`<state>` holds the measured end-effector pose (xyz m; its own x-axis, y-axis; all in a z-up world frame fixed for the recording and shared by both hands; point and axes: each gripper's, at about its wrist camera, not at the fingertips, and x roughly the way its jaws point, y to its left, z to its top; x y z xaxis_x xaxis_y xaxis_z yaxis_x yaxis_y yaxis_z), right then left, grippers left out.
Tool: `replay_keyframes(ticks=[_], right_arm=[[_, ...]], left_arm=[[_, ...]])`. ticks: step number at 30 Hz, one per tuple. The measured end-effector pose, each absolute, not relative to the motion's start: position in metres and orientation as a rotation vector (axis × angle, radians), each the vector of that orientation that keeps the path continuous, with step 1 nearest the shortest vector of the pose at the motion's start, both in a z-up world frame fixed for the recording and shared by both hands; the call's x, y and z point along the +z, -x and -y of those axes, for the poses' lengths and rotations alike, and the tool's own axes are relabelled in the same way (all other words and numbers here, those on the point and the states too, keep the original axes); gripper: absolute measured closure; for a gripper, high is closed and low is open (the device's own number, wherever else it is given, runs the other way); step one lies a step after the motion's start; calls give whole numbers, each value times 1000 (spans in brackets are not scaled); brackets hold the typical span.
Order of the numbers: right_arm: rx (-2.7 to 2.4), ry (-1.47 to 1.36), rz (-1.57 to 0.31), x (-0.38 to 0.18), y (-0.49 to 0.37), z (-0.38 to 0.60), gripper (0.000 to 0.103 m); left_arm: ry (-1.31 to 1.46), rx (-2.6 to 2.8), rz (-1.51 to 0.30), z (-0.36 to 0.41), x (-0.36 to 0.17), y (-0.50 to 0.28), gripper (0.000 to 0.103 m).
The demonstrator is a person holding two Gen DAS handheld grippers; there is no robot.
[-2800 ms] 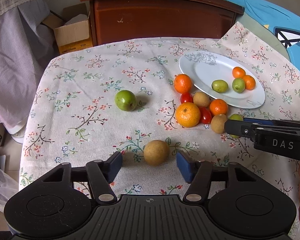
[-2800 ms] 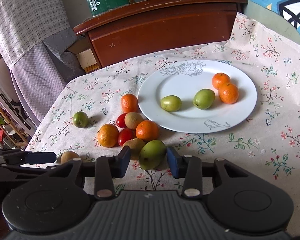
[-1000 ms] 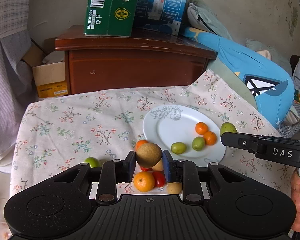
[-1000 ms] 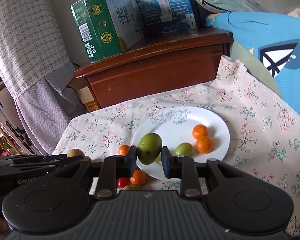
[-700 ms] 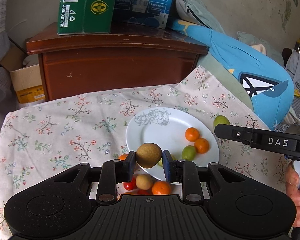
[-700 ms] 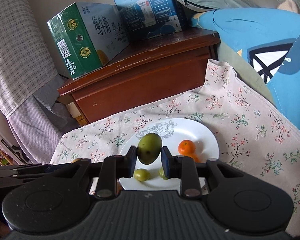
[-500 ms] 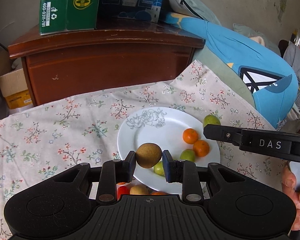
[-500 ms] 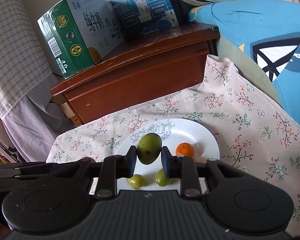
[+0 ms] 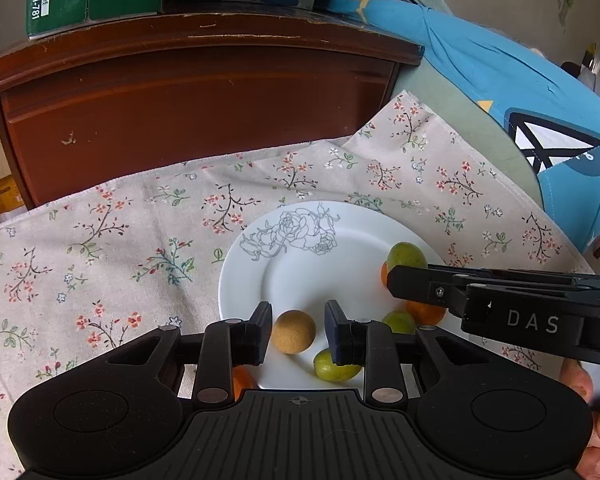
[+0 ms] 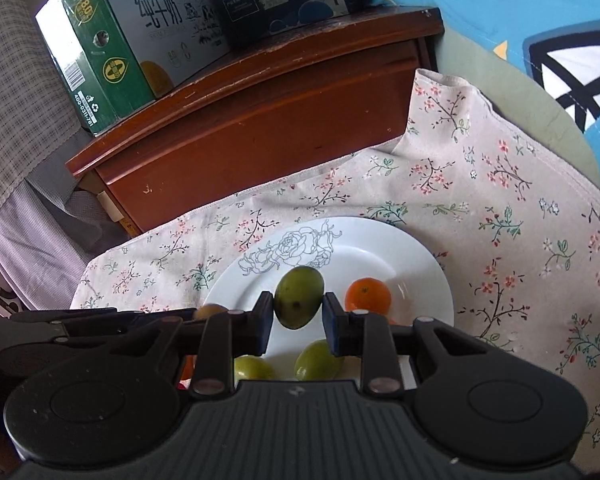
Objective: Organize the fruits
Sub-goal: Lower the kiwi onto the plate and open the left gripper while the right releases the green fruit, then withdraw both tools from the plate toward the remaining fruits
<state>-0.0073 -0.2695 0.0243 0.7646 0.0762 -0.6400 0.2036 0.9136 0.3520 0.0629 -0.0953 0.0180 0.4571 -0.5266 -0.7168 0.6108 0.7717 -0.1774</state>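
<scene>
Over the near left of the white plate [image 9: 300, 272] my left gripper [image 9: 298, 332] is shut on a round brown fruit [image 9: 293, 332]. The fruit rests against the left pad, with a thin gap showing at the right pad. My right gripper [image 10: 298, 316] is shut on a green oval fruit [image 10: 299, 298] above the plate [image 10: 400, 264]; its finger [image 9: 420, 288] crosses the left wrist view. On the plate lie two small green fruits [image 10: 318, 360] [image 10: 254, 368] and mandarins [image 10: 367, 296].
A floral cloth [image 9: 120, 240] covers the table. Behind it stands a brown wooden cabinet [image 9: 200, 100] bearing a green carton [image 10: 100, 60] and a blue one. A blue cushion [image 9: 500, 80] is at the right, checked fabric [image 10: 12, 80] at the left. An orange fruit [image 9: 240, 380] lies off the plate.
Both grippers have carried their fruits forward and down over the plate, which now looms larger. The brown fruit shows lower and smaller between the left pads.
</scene>
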Motion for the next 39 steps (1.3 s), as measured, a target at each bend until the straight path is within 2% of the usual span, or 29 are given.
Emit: replay_keyframes(ticks=[8,10,11,14,17,29,32,39], right_arm=[[-85,-455,-719,17,4,273,73],[-89,-459,-716,19,4,273,73],[-89,-463,-715,20,5,273,73],[-86,-479,-706,23,6,275,72],[-83,-487,-704,25,7,274,68],[-38,-440,-714,29,12,258,62],[-20,-422,-720,29,13,253,61],[15,-396,-738,30,20,238,60]], left_arm=[[-100,-687,-832,92,22,-66,72],[-84,-670,-830,89,25,-66,59],[-79,-660,-820,86,28,-65,48],[-81,-644,-786,81,36,-64,40],[-75,-612,-783,75,41,-65,23],[-54,-513,-800,44,58,-76,22],[-71,-489,-798,38,61,-76,16],[-90,-433,-791,20,70,-77,15]])
